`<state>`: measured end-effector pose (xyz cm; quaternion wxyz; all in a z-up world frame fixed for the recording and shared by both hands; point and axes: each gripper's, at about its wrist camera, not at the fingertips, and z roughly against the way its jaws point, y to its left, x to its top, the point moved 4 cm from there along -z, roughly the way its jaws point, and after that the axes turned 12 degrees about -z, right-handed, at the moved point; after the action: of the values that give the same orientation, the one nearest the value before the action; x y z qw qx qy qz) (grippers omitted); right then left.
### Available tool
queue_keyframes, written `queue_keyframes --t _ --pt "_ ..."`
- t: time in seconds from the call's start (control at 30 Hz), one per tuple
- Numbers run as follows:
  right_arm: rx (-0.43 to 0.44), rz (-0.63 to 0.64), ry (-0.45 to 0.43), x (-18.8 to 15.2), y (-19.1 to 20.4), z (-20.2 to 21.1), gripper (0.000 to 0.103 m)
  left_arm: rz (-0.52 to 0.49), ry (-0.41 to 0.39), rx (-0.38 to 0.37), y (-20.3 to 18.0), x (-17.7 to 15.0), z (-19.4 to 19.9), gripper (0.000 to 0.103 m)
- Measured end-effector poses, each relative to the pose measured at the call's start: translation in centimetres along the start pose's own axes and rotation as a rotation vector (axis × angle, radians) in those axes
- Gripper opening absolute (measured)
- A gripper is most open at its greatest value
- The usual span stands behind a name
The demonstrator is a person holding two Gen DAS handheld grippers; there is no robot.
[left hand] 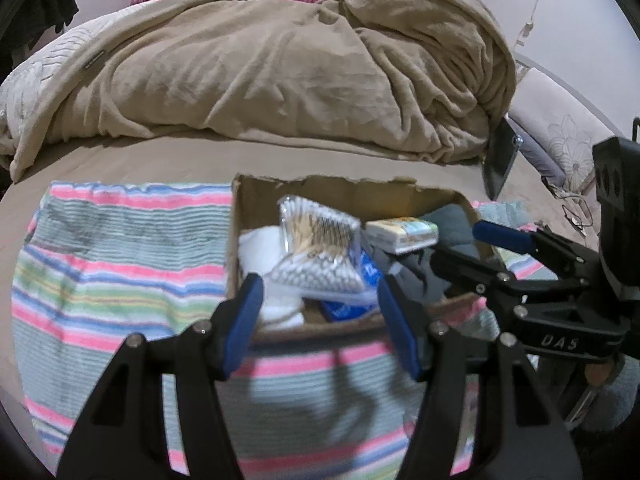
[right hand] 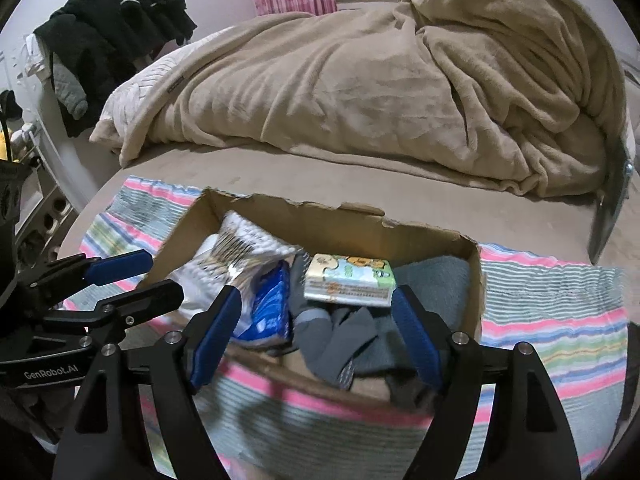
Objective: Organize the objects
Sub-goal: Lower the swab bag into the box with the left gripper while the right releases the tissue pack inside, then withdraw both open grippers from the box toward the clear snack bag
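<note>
An open cardboard box (left hand: 340,190) (right hand: 432,240) sits on a striped towel (left hand: 120,264) (right hand: 560,312) on the bed. Inside lie a clear pack of cotton swabs (left hand: 316,248) (right hand: 244,248), a blue packet (left hand: 348,308) (right hand: 272,308), a small tissue pack (left hand: 402,232) (right hand: 348,280), white cloth (left hand: 260,248) and grey socks (right hand: 344,332). My left gripper (left hand: 320,320) is open and empty just before the box's near wall. My right gripper (right hand: 316,332) is open and empty over the box's near edge; it also shows in the left wrist view (left hand: 472,256).
A crumpled beige blanket (left hand: 280,68) (right hand: 400,80) fills the back of the bed. A white pillow (left hand: 28,80) lies at the far left. Black clothes (right hand: 116,28) hang at the left. A metal bracket (left hand: 500,156) (right hand: 612,216) stands at the right.
</note>
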<state>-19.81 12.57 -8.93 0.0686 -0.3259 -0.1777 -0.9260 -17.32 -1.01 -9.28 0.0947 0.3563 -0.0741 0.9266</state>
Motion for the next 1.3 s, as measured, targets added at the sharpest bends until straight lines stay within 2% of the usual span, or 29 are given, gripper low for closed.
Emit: queue_keyframes --t 0.1,0.67,1.3 --pt "0.001 0.006 -0.007 -0.6 0.5 1.2 0.085 0.004 -0.016 0.006 -0.3 -0.4 1.3 0.076" --pt "-0.007 0.025 -0.030 -3.7 1.9 6.3 0.086 -0.003 -0.068 0.010 -2.0 -2.7 7.3 0.077" --pt "-0.015 0.027 -0.003 -7.8 2.6 7.8 0.086 0.011 -0.051 -0.002 -2.9 -6.8 8.9 0.077"
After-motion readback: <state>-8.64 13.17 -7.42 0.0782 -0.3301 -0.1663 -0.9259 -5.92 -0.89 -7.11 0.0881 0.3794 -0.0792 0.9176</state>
